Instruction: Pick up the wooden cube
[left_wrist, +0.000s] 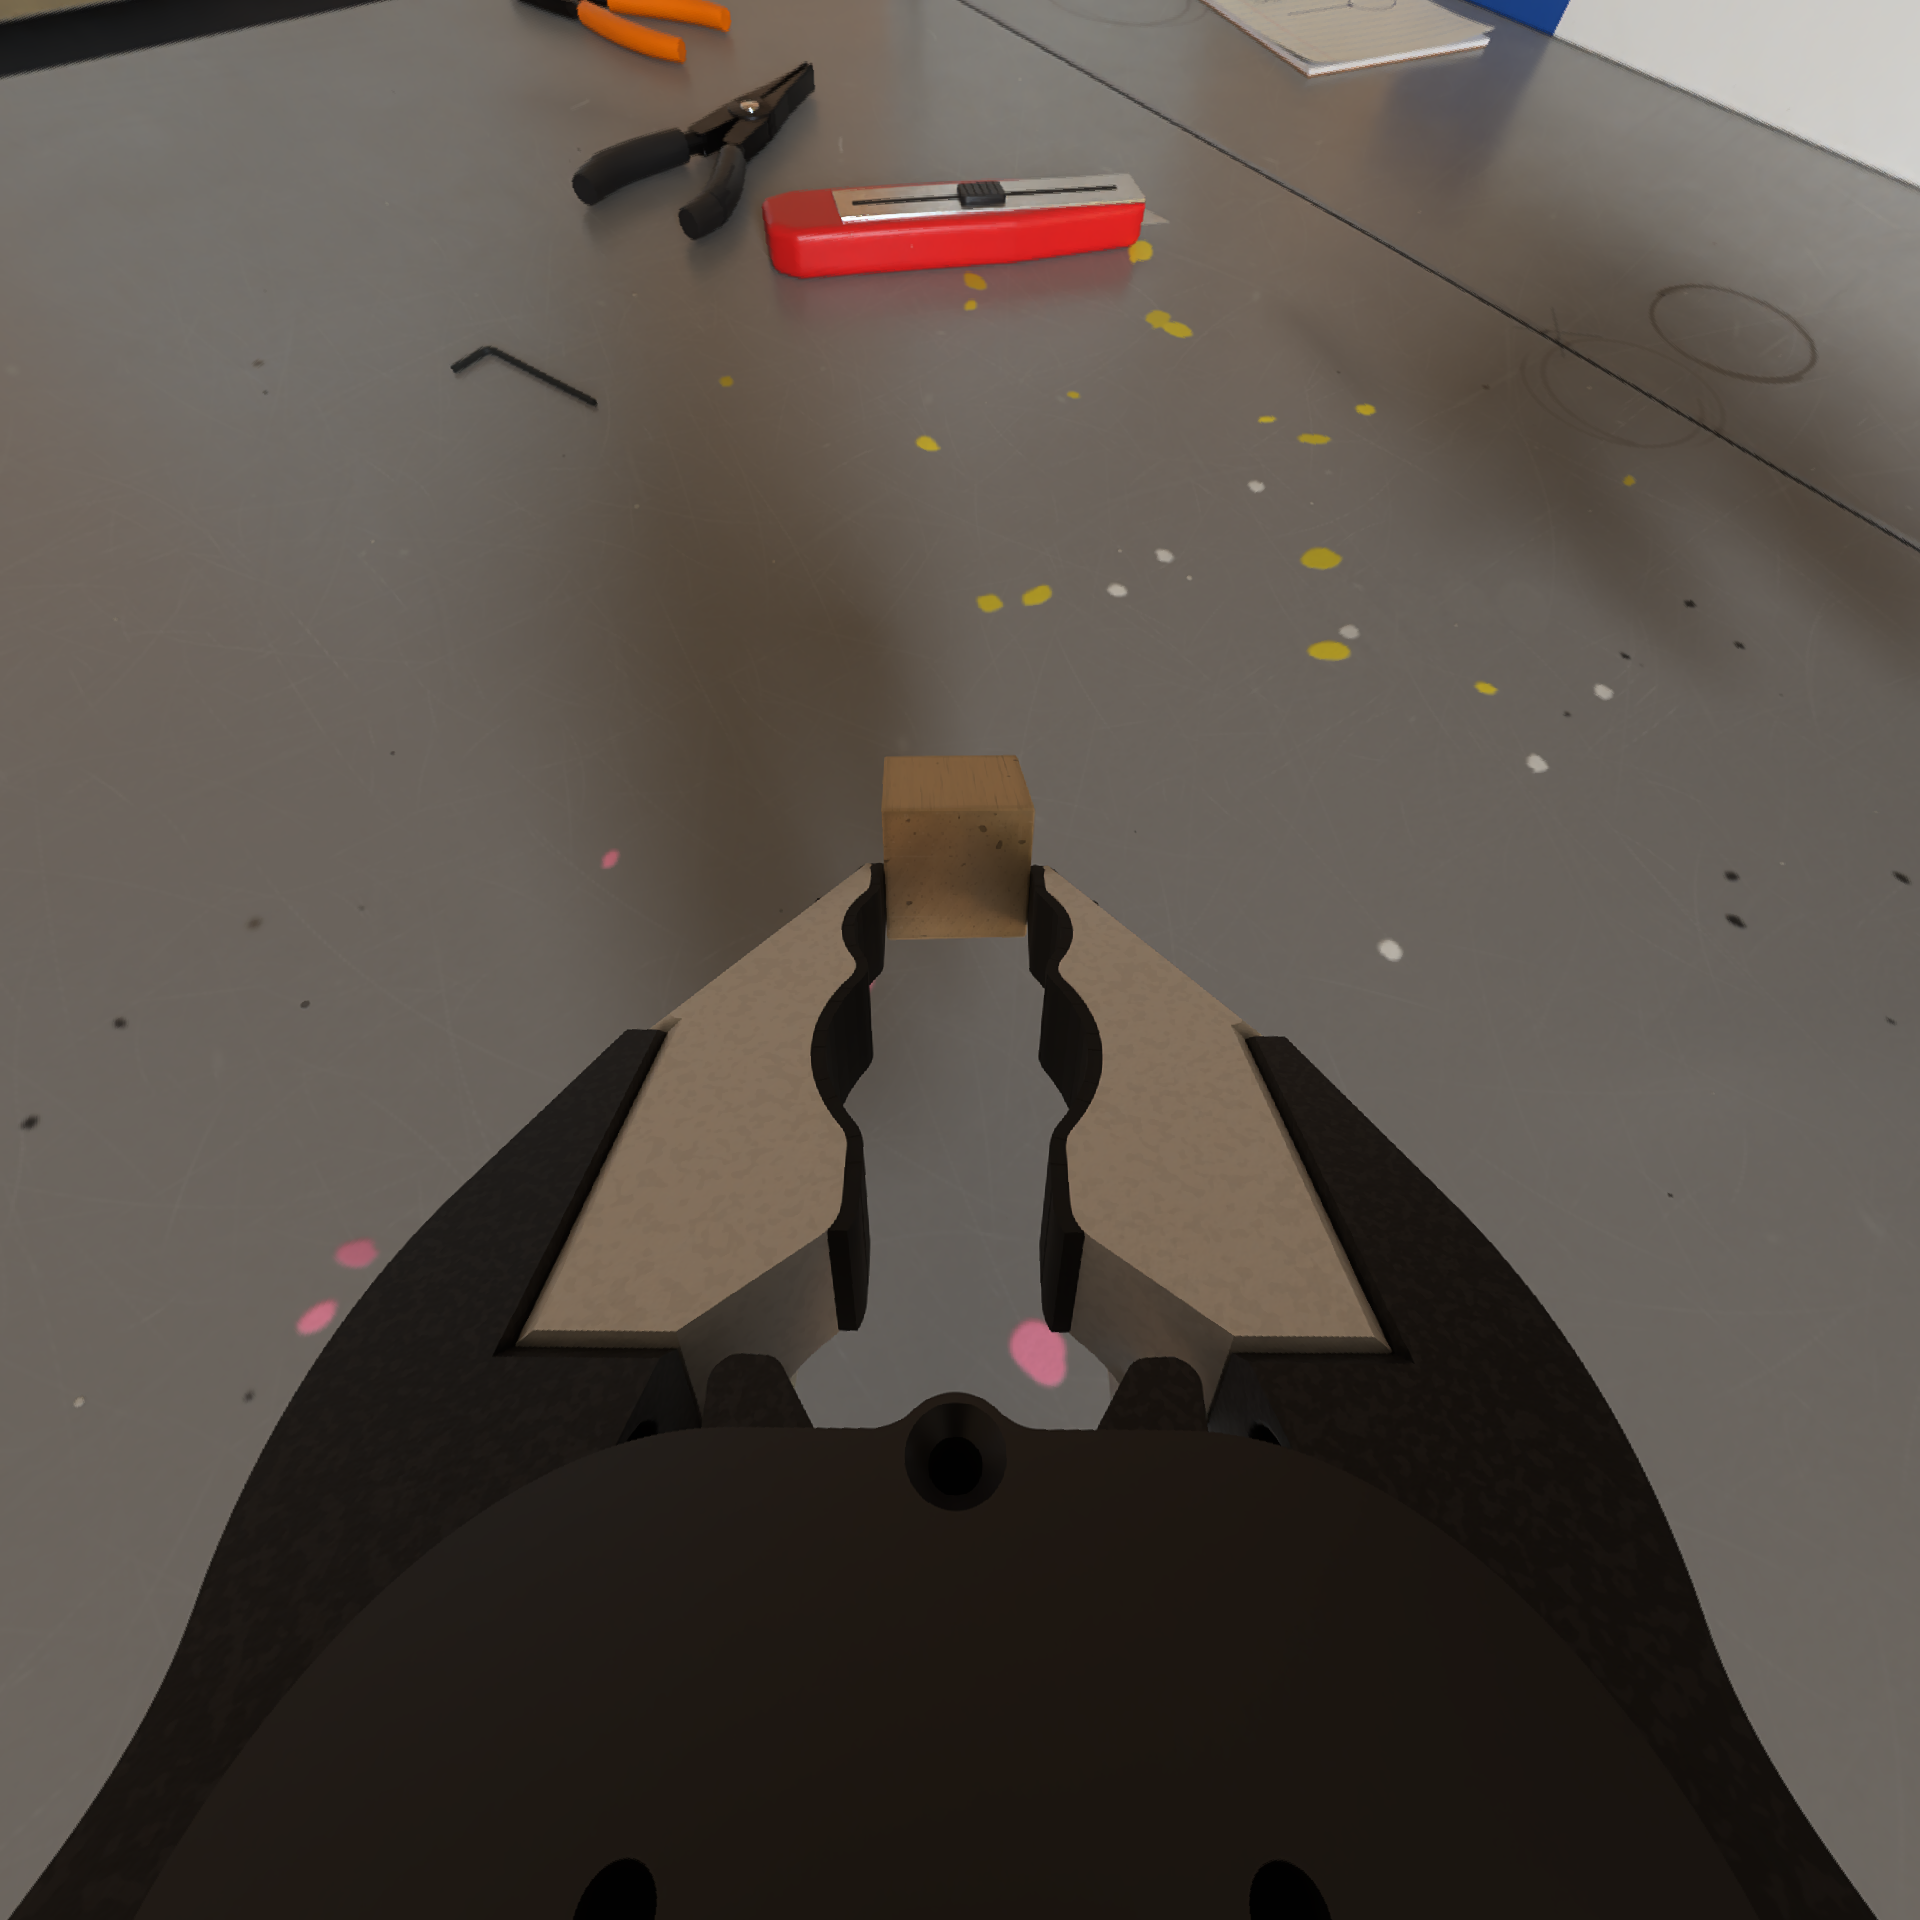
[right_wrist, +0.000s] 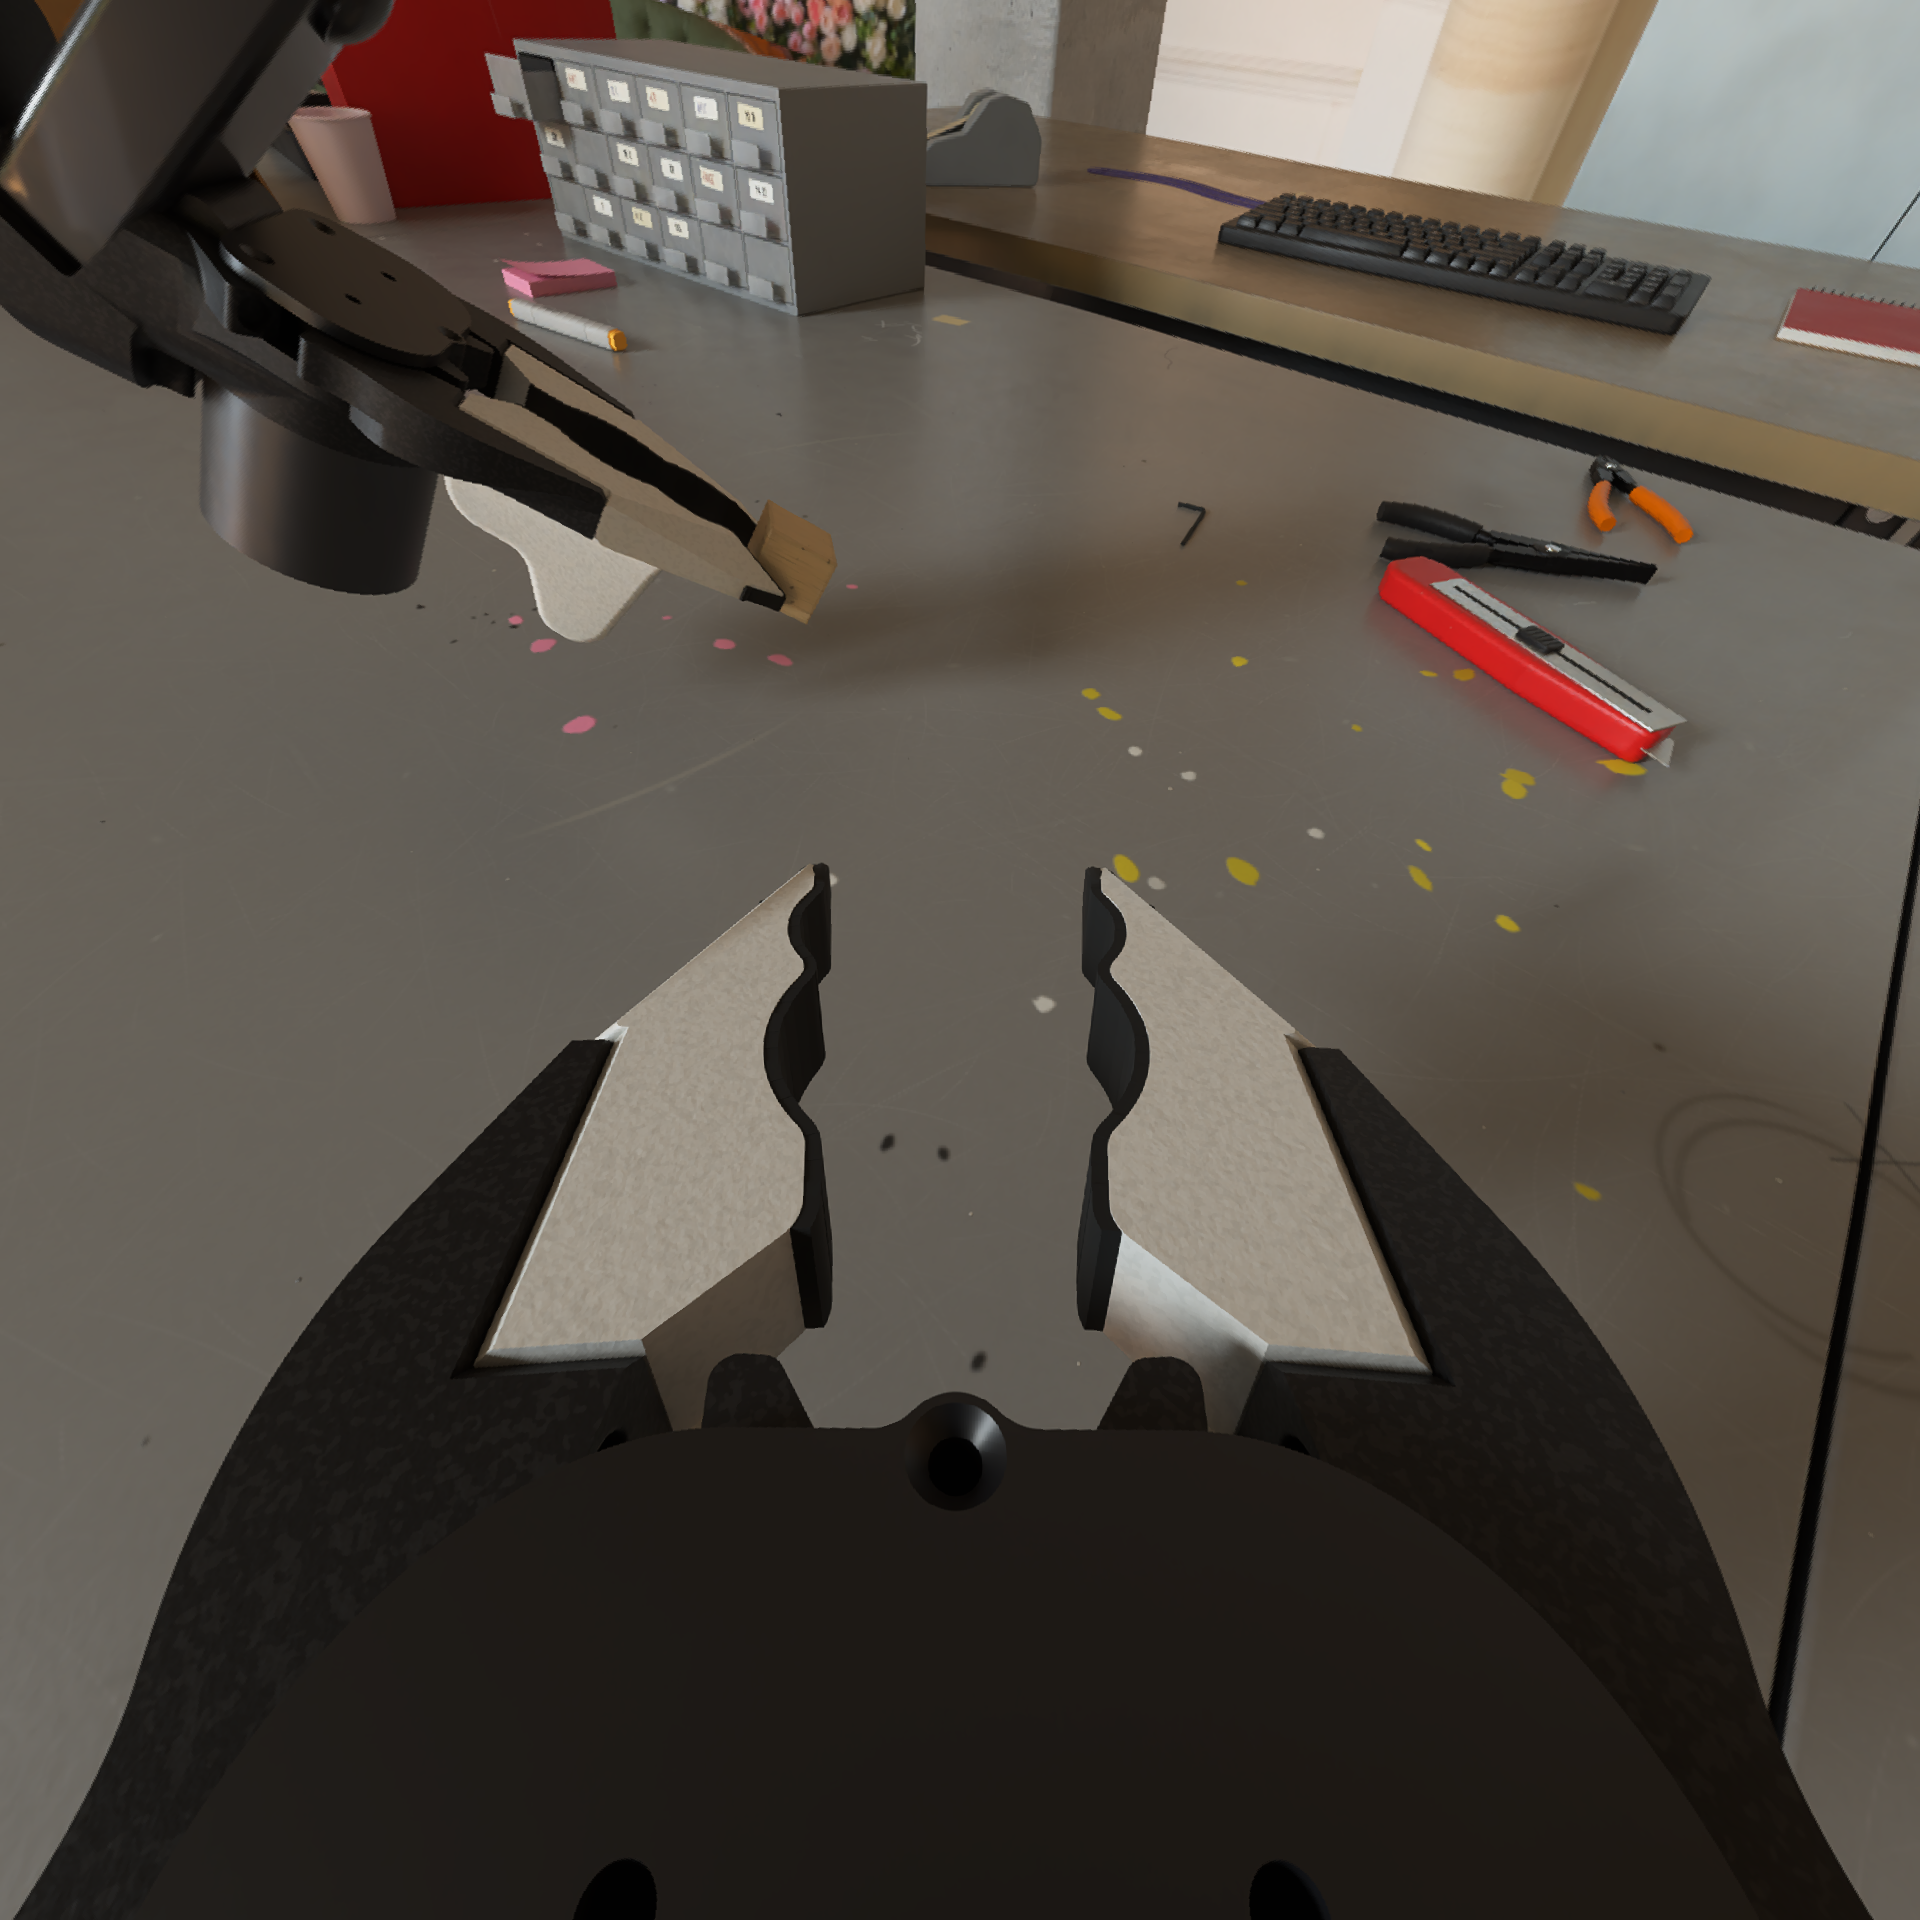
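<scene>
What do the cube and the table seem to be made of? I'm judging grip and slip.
Cube: looks like pale, unfinished wood; matte, with grain lines on one face in the right wrist view. The left gripper pinches it at the fingertips.
Table: seems to be grey sheet metal or laminate; smooth, with a soft sheen, fine scratches and paint specks.

Left gripper (left_wrist: 954, 883), tilted downward above the surface, both fingertips (left_wrist: 876, 894) pressed against opposite sides of a held wooden cube (left_wrist: 956, 862). Right gripper (right_wrist: 956, 883), level, fingers parted with nothing between them.
</scene>
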